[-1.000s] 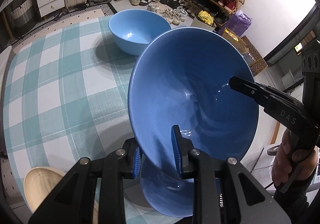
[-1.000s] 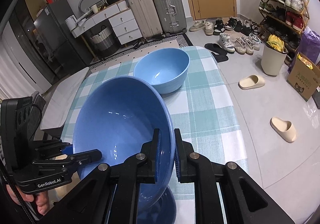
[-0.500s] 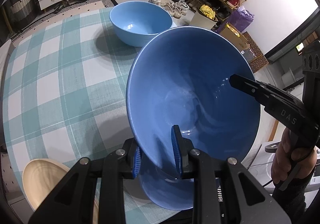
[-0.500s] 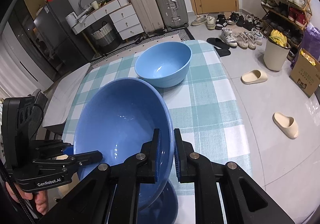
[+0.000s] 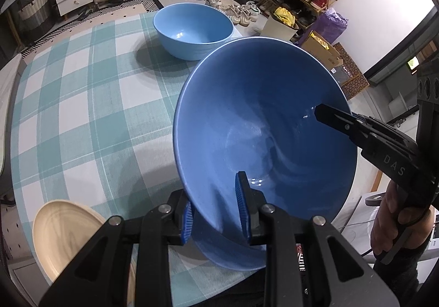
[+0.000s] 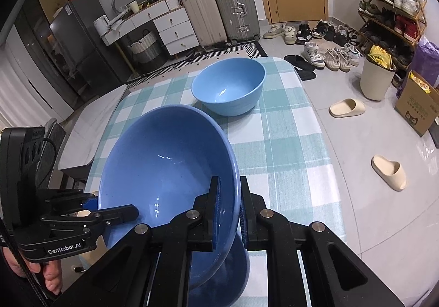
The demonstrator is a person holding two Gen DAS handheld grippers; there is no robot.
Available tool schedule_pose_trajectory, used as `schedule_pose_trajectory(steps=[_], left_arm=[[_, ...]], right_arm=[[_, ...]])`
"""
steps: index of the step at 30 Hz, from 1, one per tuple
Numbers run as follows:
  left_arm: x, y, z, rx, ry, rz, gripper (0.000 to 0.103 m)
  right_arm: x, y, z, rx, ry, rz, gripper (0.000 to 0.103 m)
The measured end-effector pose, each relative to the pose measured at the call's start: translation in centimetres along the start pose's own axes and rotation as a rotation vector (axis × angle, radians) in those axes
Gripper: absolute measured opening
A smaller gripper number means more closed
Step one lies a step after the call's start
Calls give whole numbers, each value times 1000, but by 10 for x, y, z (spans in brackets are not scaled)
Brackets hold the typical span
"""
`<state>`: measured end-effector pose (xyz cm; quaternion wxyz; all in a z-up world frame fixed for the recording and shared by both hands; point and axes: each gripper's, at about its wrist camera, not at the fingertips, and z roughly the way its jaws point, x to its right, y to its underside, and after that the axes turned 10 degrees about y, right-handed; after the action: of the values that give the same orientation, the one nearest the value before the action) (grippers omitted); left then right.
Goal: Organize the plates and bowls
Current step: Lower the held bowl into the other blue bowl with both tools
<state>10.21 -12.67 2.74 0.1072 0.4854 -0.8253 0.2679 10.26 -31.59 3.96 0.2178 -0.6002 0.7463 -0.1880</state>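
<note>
Jaws: left gripper [image 5: 215, 215] and right gripper [image 6: 227, 211] each pinch opposite rims of the dark blue bowl [image 5: 263, 142], held tilted above the checked tablecloth [image 5: 82, 104] | Risk: thin rim grips; uneven pull could slip it onto the light blue bowl [image 6: 229, 86] | Text: "GenRobot.AI", "DAS"

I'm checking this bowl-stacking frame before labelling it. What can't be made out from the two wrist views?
- Left wrist view: the wooden plate is partly hidden by the left gripper.
- Both views: whatever lies beneath the dark blue bowl is screened by the bowl and by the right gripper.
- Right wrist view: the light blue bowl hides the tablecloth behind it.
</note>
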Motion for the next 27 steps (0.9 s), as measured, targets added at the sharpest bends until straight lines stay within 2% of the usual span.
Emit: schedule_pose_trajectory(steps=[11,19,24,27], left_arm=[[6,42,-2,-12,-11,20,26],[-2,64,11,-10,-89,21,26],[-4,71,19,3,-146,45,26],[-8,74,25,5,-149,36,26]], right_arm=[[-6,44,-13,0,11,13,12],[-15,82,2,-26,6,28,12],[-22,94,9,-22,17,15,12],[-23,99,14,-13,23,11,12]])
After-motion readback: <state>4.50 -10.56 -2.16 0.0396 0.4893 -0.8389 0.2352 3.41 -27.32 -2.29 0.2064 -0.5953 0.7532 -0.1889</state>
